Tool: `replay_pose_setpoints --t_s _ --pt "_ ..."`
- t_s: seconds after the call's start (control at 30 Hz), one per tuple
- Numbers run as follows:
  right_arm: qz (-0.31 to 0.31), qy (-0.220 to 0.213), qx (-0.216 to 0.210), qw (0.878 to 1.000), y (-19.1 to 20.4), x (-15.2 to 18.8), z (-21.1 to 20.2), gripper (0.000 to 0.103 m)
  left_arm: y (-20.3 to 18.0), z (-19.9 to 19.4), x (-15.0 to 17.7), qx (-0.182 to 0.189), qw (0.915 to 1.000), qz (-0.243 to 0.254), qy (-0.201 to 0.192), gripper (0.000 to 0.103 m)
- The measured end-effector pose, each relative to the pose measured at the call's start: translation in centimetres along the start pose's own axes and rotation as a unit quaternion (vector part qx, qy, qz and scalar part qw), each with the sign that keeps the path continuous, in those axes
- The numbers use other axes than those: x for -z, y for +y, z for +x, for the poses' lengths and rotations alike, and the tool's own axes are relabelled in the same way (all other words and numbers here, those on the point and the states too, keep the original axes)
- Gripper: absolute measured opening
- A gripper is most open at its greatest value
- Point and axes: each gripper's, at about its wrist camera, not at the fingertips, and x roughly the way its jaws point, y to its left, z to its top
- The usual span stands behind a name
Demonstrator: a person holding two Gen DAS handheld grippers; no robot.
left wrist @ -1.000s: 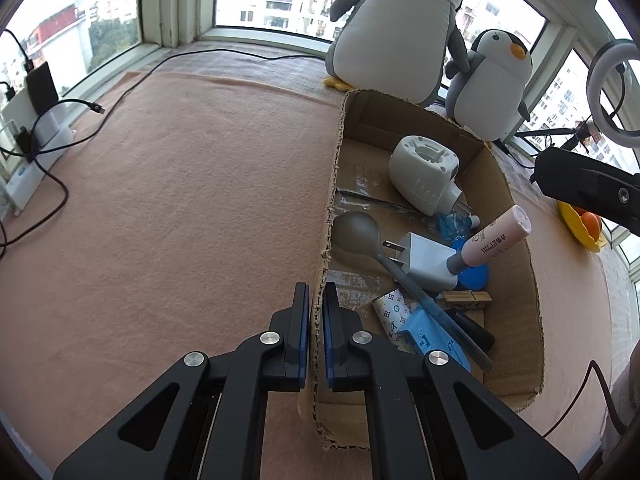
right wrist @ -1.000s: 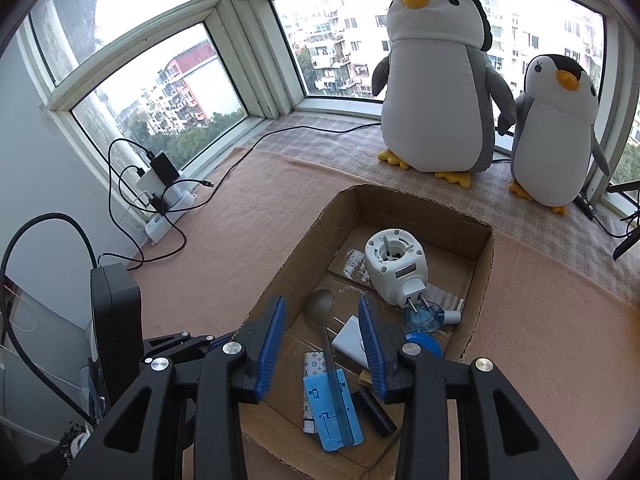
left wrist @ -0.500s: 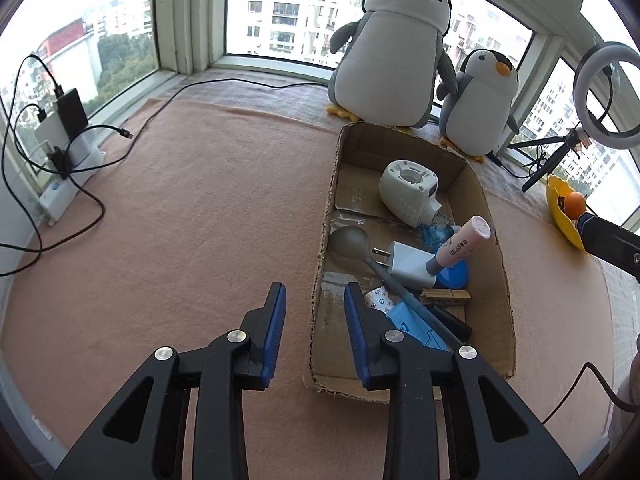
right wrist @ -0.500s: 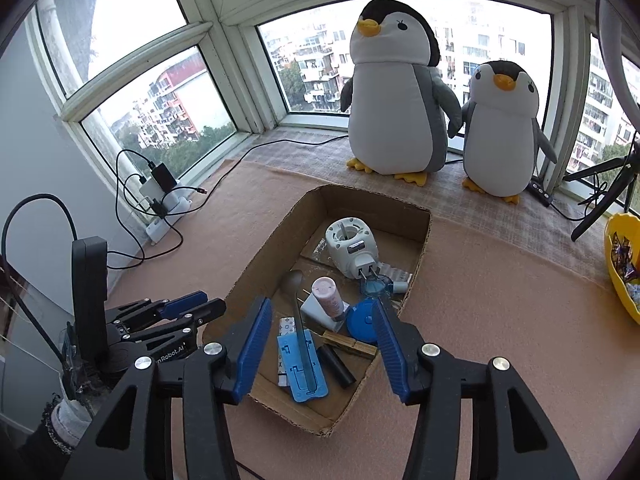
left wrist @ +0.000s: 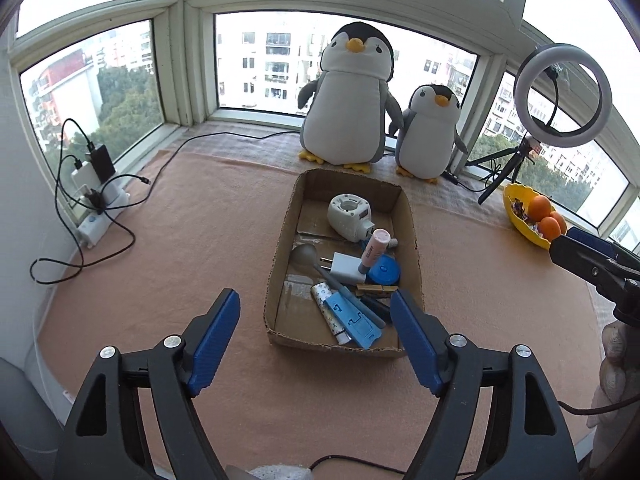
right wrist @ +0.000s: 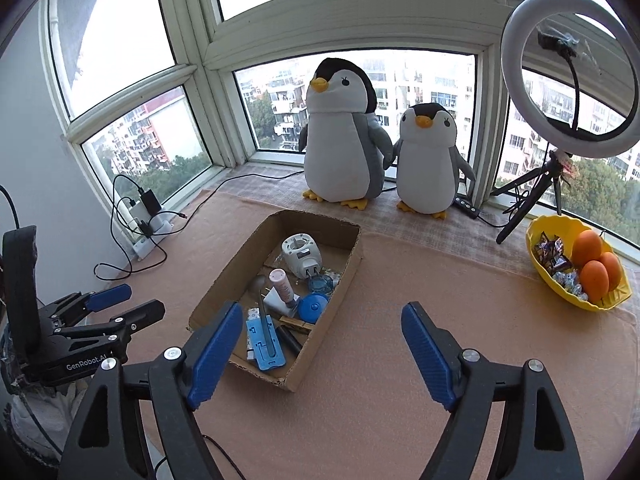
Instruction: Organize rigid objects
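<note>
Both tools, left and right, have just been spreading apart, nothing between them. The cardboard box of small objects sits mid-tabletop, toward the far edge.

Brown cardboard box, yellow bowl with 3 orange fruits, salmon-pink mat

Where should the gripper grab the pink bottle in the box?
Probably by the pink bottle's upper body near the cap, coming down from above. It leans tilted on the white charger inside the cardboard box, so its top sticks up free while its lower end is crowded by other things.
</note>
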Motion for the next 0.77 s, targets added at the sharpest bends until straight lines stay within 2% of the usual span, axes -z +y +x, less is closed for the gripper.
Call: replay_pose_setpoints --t_s 0.33,0.77 --pt "-0.013 -0.011 0.023 1.000 0.4 2.6 -2.2 0.086 -2.1 -3.0 1.2 -0.015 0.9998 0.006 -0.007 0.081" --pt "-0.006 -0.013 0.034 0.999 -0.6 3.6 -2.6 0.086 -3.0 -3.8 1.5 -0.019 0.9994 0.022 -0.018 0.081"
